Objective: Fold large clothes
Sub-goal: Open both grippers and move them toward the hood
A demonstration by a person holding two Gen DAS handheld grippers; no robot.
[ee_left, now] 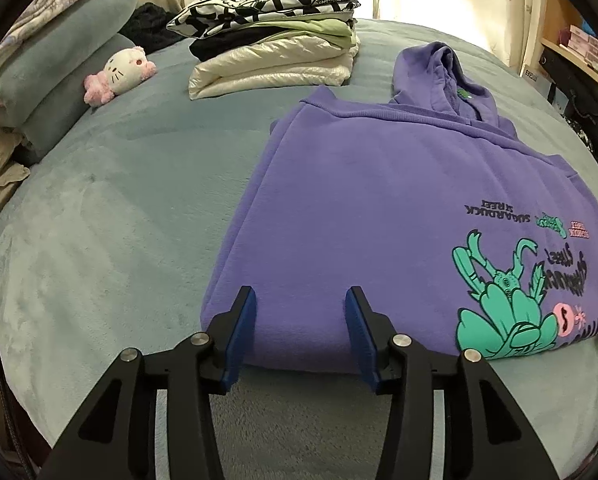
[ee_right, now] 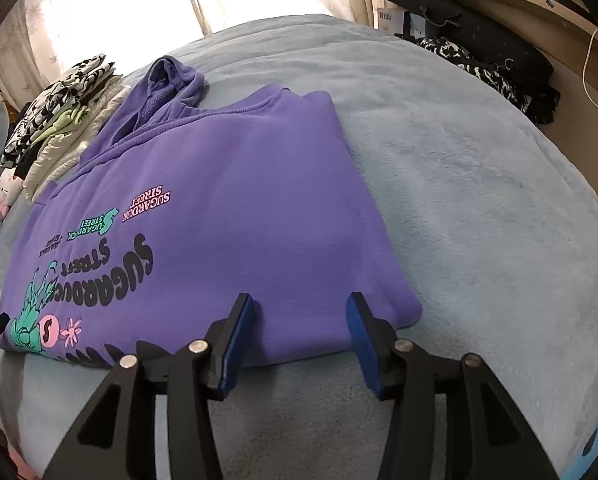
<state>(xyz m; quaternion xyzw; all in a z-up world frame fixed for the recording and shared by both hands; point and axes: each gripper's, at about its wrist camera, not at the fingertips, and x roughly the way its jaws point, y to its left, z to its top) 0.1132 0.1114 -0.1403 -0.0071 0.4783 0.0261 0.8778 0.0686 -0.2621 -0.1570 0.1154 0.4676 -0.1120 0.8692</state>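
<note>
A purple hoodie (ee_left: 379, 208) with a green and black print lies partly folded on the grey-blue bed, sleeves tucked in, hood at the far end. My left gripper (ee_left: 301, 300) is open, its blue pads just above the near left edge of the hoodie. The hoodie also shows in the right wrist view (ee_right: 235, 208). My right gripper (ee_right: 301, 306) is open over the near right corner of the hoodie. Neither gripper holds cloth.
A stack of folded clothes (ee_left: 275, 40) sits at the far side of the bed (ee_left: 119, 208), also in the right wrist view (ee_right: 59, 120). A white and pink plush toy (ee_left: 119, 74) lies by folded blankets (ee_left: 51, 60). Dark clothes (ee_right: 495, 72) lie by shelves at right.
</note>
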